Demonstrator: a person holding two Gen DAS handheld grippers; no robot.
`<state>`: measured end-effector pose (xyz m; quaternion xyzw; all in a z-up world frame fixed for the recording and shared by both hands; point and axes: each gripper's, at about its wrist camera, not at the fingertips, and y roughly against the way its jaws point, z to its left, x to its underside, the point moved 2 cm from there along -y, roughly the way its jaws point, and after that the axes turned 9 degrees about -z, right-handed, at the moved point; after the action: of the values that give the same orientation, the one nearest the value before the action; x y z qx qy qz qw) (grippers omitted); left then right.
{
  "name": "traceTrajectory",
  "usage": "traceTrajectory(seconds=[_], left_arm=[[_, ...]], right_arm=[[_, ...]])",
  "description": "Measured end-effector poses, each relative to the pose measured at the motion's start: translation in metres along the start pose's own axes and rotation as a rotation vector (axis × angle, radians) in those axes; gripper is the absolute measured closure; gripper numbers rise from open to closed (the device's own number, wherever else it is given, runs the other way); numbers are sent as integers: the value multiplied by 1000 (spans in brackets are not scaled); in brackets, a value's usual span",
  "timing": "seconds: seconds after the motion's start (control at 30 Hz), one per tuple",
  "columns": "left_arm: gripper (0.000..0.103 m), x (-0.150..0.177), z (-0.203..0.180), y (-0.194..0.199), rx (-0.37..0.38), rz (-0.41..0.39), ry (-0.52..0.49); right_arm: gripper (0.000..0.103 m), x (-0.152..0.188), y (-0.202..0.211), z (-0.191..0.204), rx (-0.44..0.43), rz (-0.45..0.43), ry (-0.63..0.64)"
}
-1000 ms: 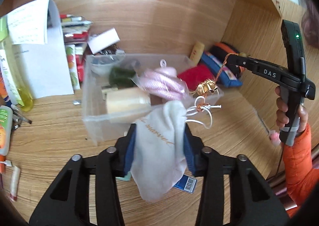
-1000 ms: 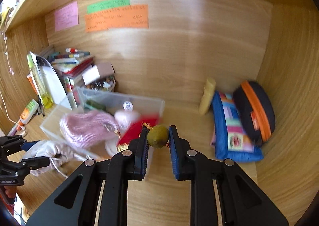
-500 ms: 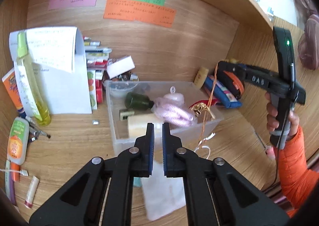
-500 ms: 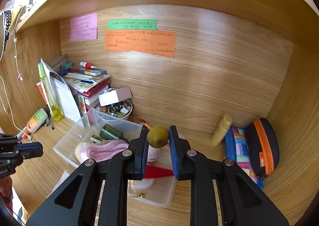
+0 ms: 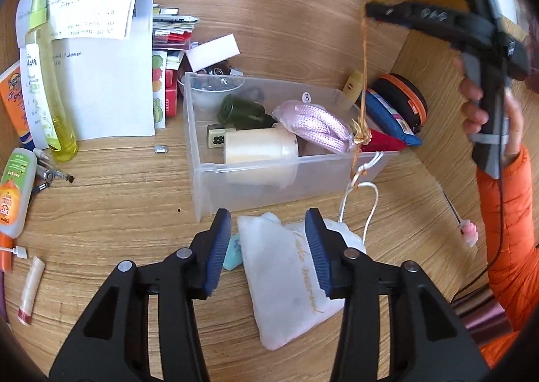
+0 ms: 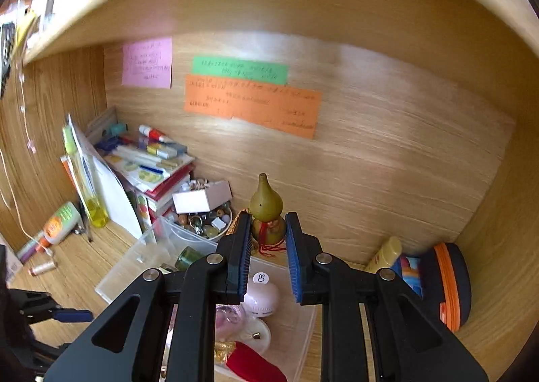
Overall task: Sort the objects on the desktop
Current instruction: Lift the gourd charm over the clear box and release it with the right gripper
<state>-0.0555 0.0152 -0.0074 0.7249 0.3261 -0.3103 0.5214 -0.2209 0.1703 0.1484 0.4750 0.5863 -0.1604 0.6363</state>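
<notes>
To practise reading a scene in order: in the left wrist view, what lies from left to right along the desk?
Orange-labelled bottle → yellow bottle → clear plastic bin → blue pouch → orange-zipped black case.

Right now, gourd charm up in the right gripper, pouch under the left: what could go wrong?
1. The gourd sits between the right gripper pads, and its cord hangs down to the bin. Lifting further could snag the knot on the rim.
2. The white loop by the pouch lies close to that cord, so it may get dragged.
3. The left gripper is open over the pouch, so nothing pins it.
</notes>
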Motion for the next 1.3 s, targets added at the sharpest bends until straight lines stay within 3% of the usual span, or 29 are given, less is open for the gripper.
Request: traceTrajectory(seconds=[0.13,0.27,0.5,0.67,0.73,0.83,0.9,1.07,1.13,1.17,1.3], left_arm=[[45,1,-2,4,11,-2,-7],[40,3,-5,2,13,9,-26],[37,10,-6,-14,21,53,-8],[37,15,-4,-22,16,89,6],[36,16,-4,-23,13,97,6],[30,17,-3,-22,3,98,6],[30,17,-2,-19,-2,95,7],[29,20,-1,-9,-23,86,-19],[26,23,0,-8,-29,97,-19],[26,25,1,-8,-30,106,-16],[26,36,-2,-10,-20,146,-12]], right_arm=[[85,37,-30,4,-17,117,1],[85,74,-51,0,-21,223,-16],[85,103,-61,-2,-29,297,-4],[80,110,-52,2,11,294,66],[65,108,-50,2,42,274,81],[49,104,-33,-2,48,225,74],[48,102,-22,-4,49,203,71],[45,104,18,2,-11,152,72],[31,110,33,9,-29,135,85],[29,115,40,14,-41,127,89],[28,135,53,33,-101,140,99]])
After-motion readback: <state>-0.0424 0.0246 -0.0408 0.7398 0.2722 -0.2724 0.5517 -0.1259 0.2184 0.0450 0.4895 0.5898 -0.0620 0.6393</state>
